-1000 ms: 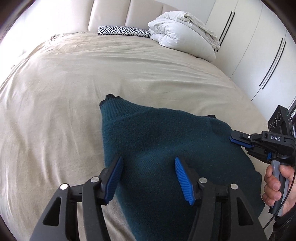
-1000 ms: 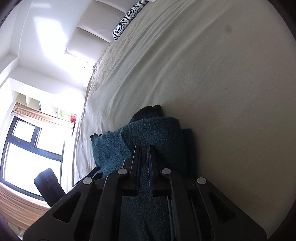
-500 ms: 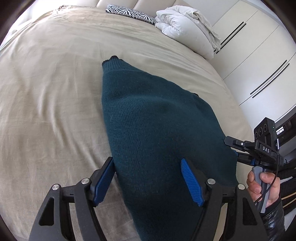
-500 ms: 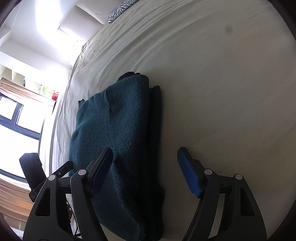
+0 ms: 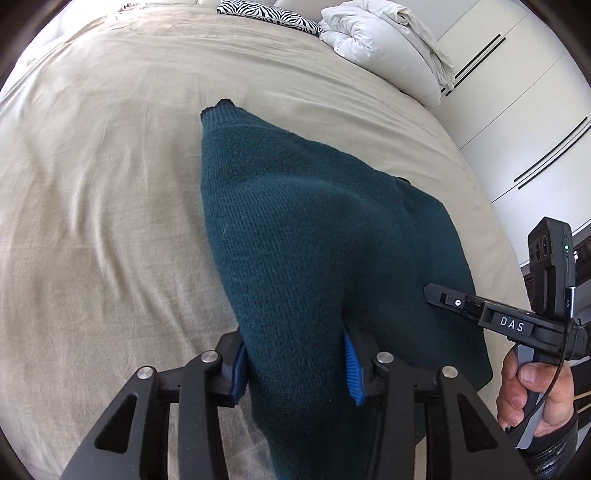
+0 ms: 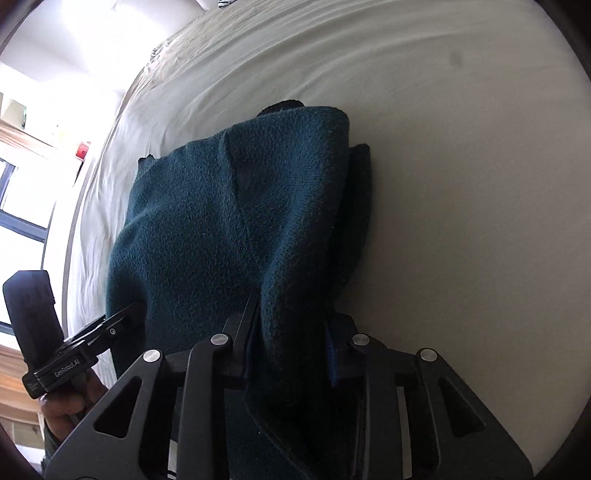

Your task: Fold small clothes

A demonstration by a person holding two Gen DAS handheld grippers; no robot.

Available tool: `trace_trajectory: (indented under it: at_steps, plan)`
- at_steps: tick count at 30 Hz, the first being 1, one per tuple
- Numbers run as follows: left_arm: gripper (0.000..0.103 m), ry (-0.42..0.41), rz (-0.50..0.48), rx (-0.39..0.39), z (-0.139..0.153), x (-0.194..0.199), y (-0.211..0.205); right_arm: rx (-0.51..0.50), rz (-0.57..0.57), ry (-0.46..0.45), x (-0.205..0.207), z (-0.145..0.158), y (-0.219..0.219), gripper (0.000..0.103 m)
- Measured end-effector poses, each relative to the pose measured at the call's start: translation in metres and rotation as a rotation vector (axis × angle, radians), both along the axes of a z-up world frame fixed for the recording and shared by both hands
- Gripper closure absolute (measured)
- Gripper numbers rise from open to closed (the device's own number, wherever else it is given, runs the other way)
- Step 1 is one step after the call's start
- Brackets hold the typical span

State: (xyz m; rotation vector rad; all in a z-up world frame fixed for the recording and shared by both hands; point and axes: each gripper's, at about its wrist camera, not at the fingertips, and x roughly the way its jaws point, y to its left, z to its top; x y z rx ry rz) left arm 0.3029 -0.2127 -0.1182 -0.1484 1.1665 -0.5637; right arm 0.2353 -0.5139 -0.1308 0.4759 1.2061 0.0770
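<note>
A dark teal knit sweater [image 5: 314, 240] lies folded on the beige bed sheet [image 5: 92, 184]. My left gripper [image 5: 295, 369] straddles its near left corner; its jaws are closing, and the blue pads press a raised ridge of knit between them. In the right wrist view the sweater [image 6: 221, 221] shows its folded right side. There my right gripper [image 6: 291, 354] is closing too, with a bunched fold of fabric pinched between its pads. The right gripper [image 5: 443, 299] also reaches in over the sweater's right edge in the left wrist view, held by a hand [image 5: 532, 391].
A white folded duvet [image 5: 384, 40] and a zebra-print pillow [image 5: 266, 13] lie at the head of the bed. White wardrobe doors [image 5: 535, 110] stand beyond the bed's right side. A bright window [image 6: 14, 206] is past the bed's far edge.
Half a second ago both grippers stood wide open over the sweater's near edge. Both have since closed onto the fabric, which now bunches up between the pads.
</note>
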Motion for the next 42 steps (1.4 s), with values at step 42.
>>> trace_trajectory:
  at_steps: [42]
  plan:
    - [0.038, -0.178, 0.199, 0.103, 0.033, -0.216, 0.245, 0.208, 0.032, -0.135, -0.186, -0.001, 0.207, 0.063]
